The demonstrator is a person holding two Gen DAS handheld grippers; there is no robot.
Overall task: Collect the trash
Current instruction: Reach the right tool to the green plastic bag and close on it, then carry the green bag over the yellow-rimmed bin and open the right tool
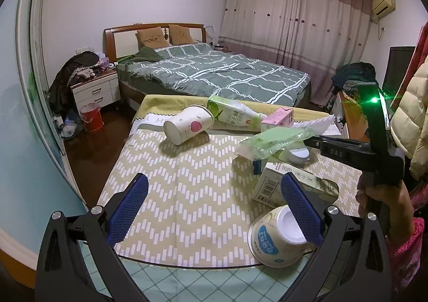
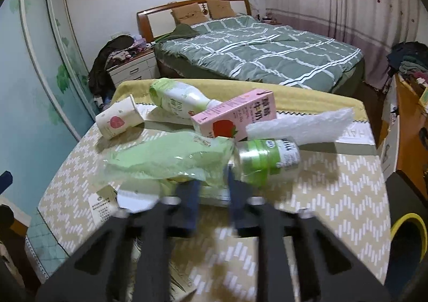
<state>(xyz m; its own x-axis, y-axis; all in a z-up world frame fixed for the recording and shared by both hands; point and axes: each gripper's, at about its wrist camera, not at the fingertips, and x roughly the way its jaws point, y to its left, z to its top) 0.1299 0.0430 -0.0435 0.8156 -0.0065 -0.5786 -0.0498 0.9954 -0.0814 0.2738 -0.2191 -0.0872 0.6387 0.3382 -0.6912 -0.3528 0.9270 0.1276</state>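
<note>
Green crinkled plastic, a see-through wrapper (image 2: 171, 160), is the anchor for everything on the zigzag-patterned tablecloth (image 1: 187, 195). Far to its left, the left gripper (image 1: 214, 203) hovers over bare cloth near the table's front edge with its blue-padded fingers (image 1: 128, 208) spread wide apart and nothing between them. Beyond the wrapper's left end a paper cup (image 1: 187, 125) with a red leaf print lies on its side. Behind the wrapper a green-and-white bottle (image 1: 235, 114) lies tipped over, and just right of that a pink milk carton (image 2: 235, 114) leans against it. The wrapper itself hangs above the table, its near edge pinched by the right gripper (image 2: 211, 189); in the left wrist view that gripper's black fingers close on the wrapper's right end, while the right wrist view is blurred there. Touching the wrapper's right end lies a green-banded can (image 2: 267, 157) on its side, with white bubble wrap (image 2: 299, 122) stretched behind it. Under and in front of the wrapper sits a beige drink box (image 1: 294, 187), and nearer the table's front edge an upturned white yoghurt tub (image 1: 278, 237) rests beside the left gripper's right finger.
</note>
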